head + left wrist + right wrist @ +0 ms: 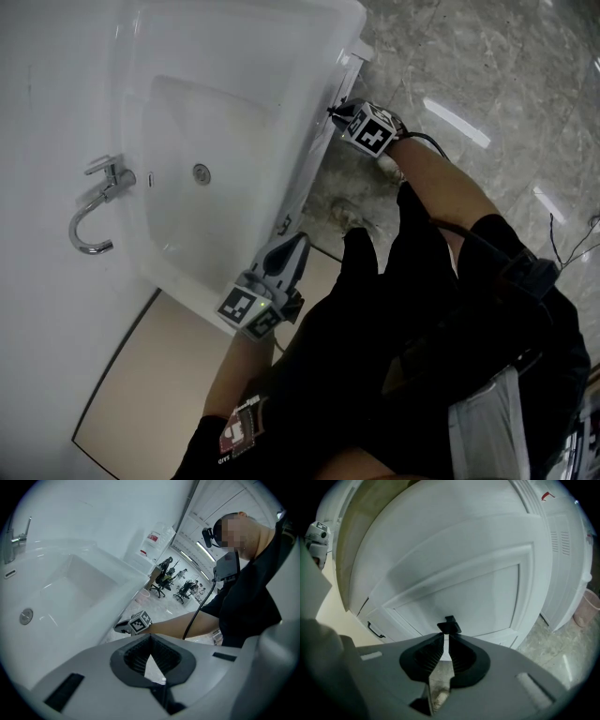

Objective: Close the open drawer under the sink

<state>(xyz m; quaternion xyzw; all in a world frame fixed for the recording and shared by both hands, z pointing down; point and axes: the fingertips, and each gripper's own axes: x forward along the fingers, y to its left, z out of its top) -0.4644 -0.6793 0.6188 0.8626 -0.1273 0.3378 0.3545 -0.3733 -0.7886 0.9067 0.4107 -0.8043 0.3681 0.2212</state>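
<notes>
Right gripper view | right gripper [449,638] jaws nearly pressed together, tips at black handle [449,625] | white panelled drawer [483,592] under sink [323,42] | left gripper [151,638] jaws together, empty, beside sink

Head view: sink [314,141] rim hides nearly all of the drawer [464,592] from me | right gripper [446,637] tips at handle [449,625], contact unclear | faucet [16,536] cut by left edge

Glossy grey marble floor [487,56], distant office chairs [163,577]
</notes>
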